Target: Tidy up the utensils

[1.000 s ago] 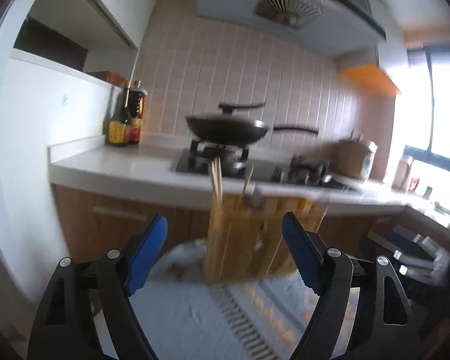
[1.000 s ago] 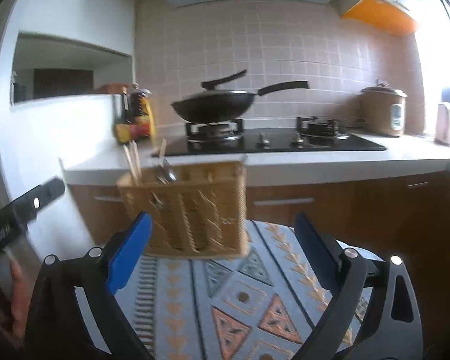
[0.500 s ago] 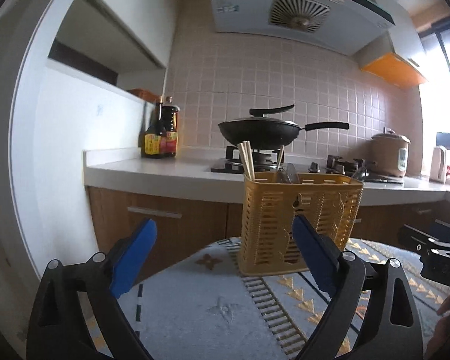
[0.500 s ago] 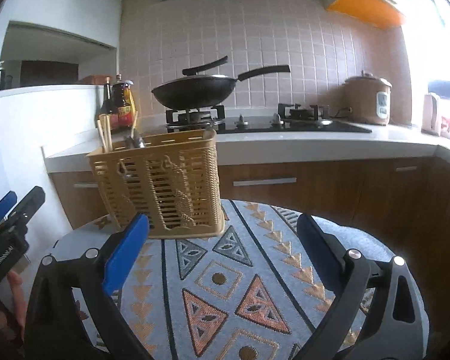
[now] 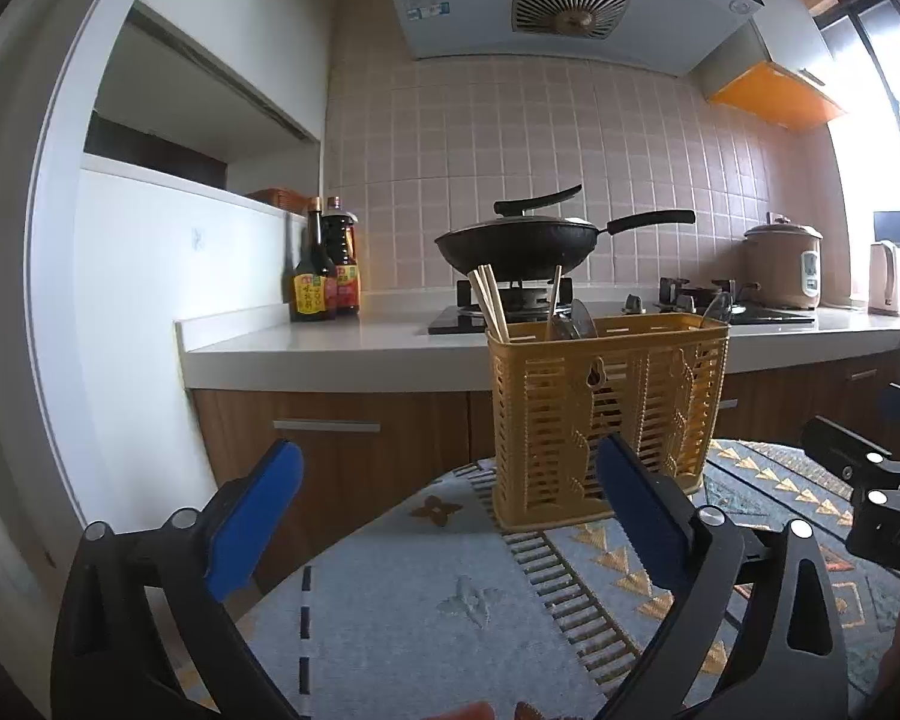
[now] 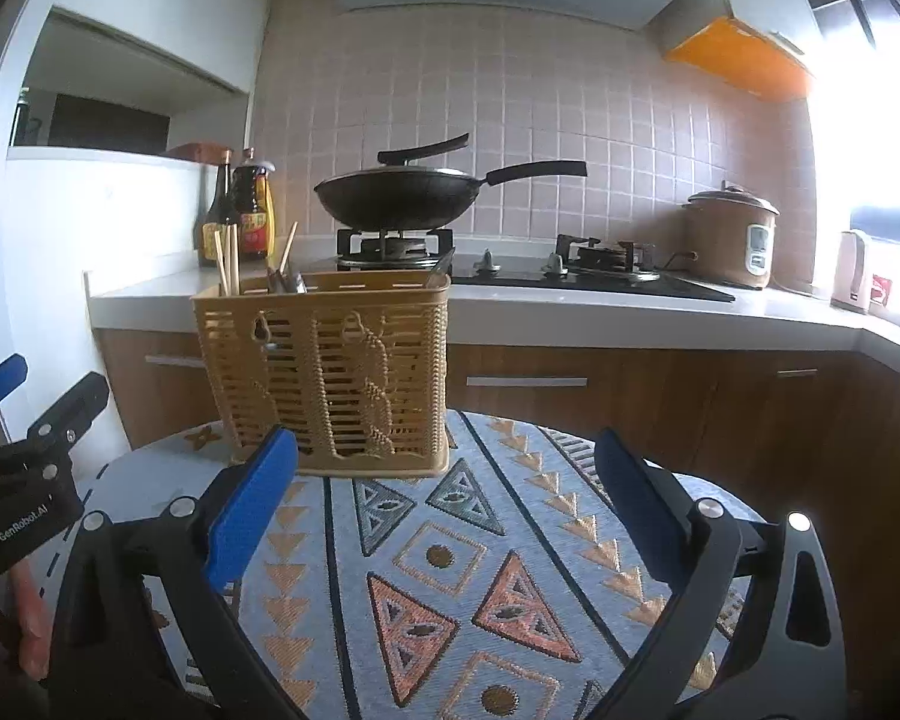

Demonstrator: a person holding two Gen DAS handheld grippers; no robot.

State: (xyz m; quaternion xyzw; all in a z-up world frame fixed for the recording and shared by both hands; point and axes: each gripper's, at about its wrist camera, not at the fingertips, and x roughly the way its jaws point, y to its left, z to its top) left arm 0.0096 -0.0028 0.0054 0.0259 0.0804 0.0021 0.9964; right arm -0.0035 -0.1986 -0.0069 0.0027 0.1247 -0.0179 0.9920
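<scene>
A: Where is the utensil basket (image 5: 606, 414) now?

B: It stands upright on the round table (image 6: 510, 570) with the patterned cloth, at the far edge, in front of the kitchen counter (image 5: 342, 348). Some chopsticks (image 5: 491, 300) stick up at its left end, and I think a few metal utensils are beside them, but they are mostly hidden.

A: And the grippers?

B: The left gripper (image 5: 444, 516) is opening its jaws, and nothing is between them; the basket is just behind the tip of one finger. The right gripper (image 6: 444, 498) is spread wide and empty, near the basket but not touching it.

A: How will the basket handle?

B: It looks like thin plastic with many slots, so probably light and a little flexible. The walls may bend if they are squeezed hard, and it is tall, so it could tip. I would take it by the top rim or across the narrow ends.

A: And the chopsticks?

B: They are thin, stiff and smooth. I would pinch them near the upper ends and pull straight up, because they can slip or rotate in the pads.
</scene>
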